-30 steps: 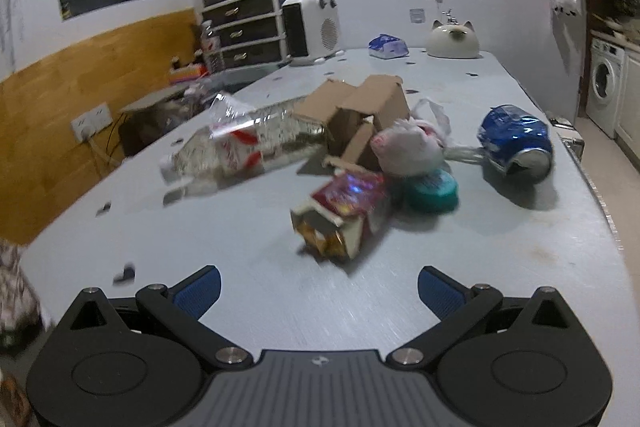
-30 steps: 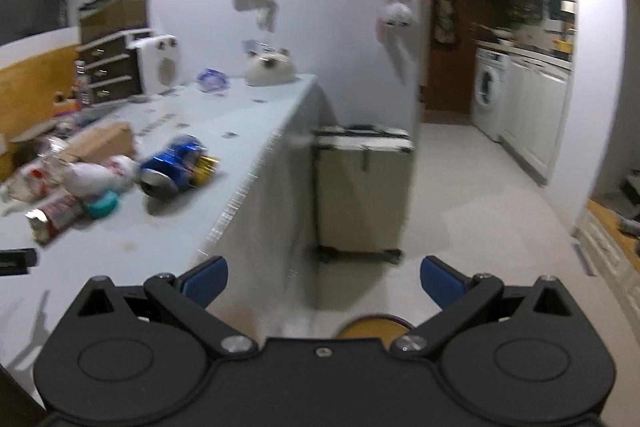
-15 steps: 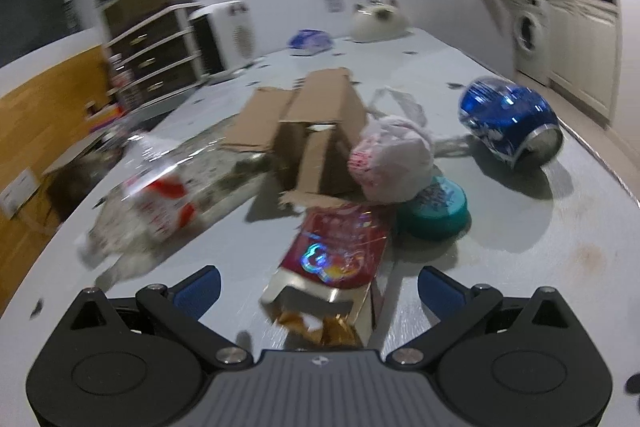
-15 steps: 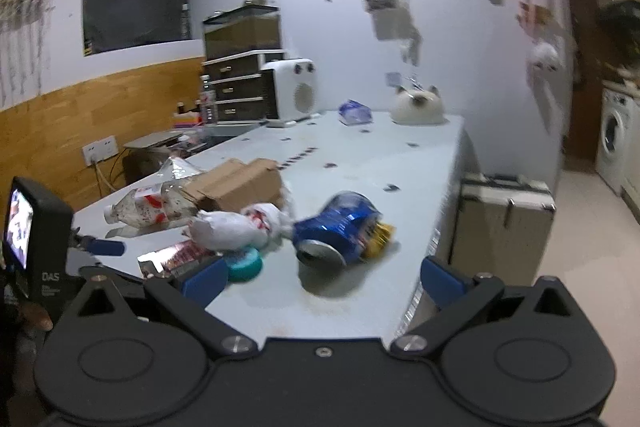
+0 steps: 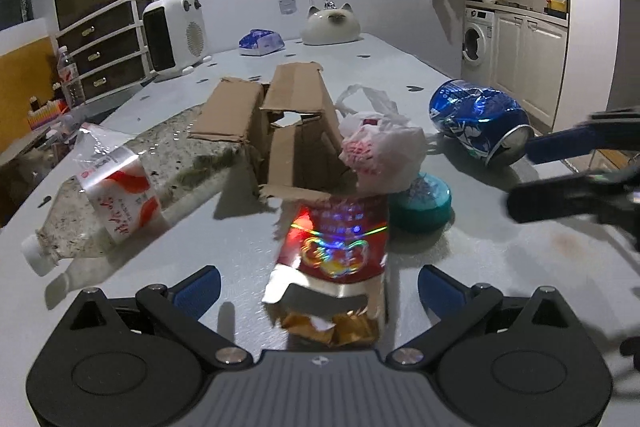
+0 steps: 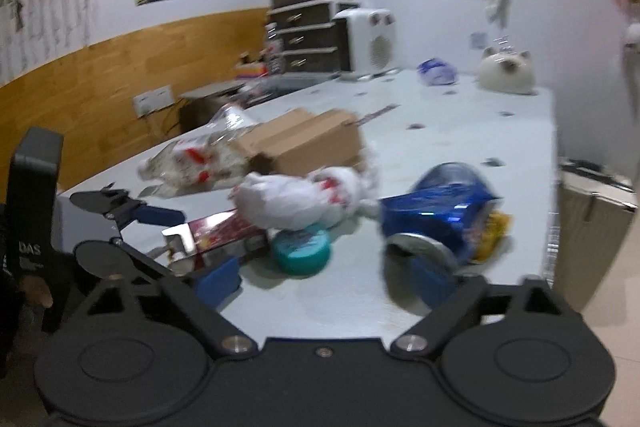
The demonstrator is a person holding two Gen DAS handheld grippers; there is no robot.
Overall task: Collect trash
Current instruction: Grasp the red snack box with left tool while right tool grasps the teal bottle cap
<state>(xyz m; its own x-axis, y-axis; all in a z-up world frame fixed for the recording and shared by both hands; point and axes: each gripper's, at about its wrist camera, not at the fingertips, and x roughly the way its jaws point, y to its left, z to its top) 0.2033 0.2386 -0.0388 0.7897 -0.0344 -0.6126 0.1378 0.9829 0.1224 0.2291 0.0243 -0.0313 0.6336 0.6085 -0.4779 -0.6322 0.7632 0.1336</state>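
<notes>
**A:** Left wrist view: what sits in front of my left gripper [image 5: 319, 285]?

**B:** Its blue fingers are spread wide, gripping nothing, with the red foil carton [image 5: 334, 251] lying between them, torn end toward the camera. Behind the carton stand a ripped cardboard box [image 5: 280, 123], a knotted white plastic bag [image 5: 380, 147] and a teal lid [image 5: 420, 205]; the bag rests against the box and over the lid. A crushed clear bottle [image 5: 112, 183] lies to the left, a dented blue can [image 5: 478, 123] to the right, all on the grey table [image 5: 500, 259].

**A:** And my other tool?

**B:** The right gripper [image 5: 568, 167] reaches in from the right edge, just beside the can's open end.

**A:** Right wrist view, then?

**B:** Blurred. My right gripper [image 6: 327, 277] is released, jaws apart, low over the table's near edge [image 6: 352, 303]. The blue can [image 6: 436, 219] lies just beyond its right finger, the teal lid [image 6: 302, 251] ahead between the fingers. The left gripper [image 6: 160, 223], also parted, straddles the red carton [image 6: 224, 231] at left.
</notes>
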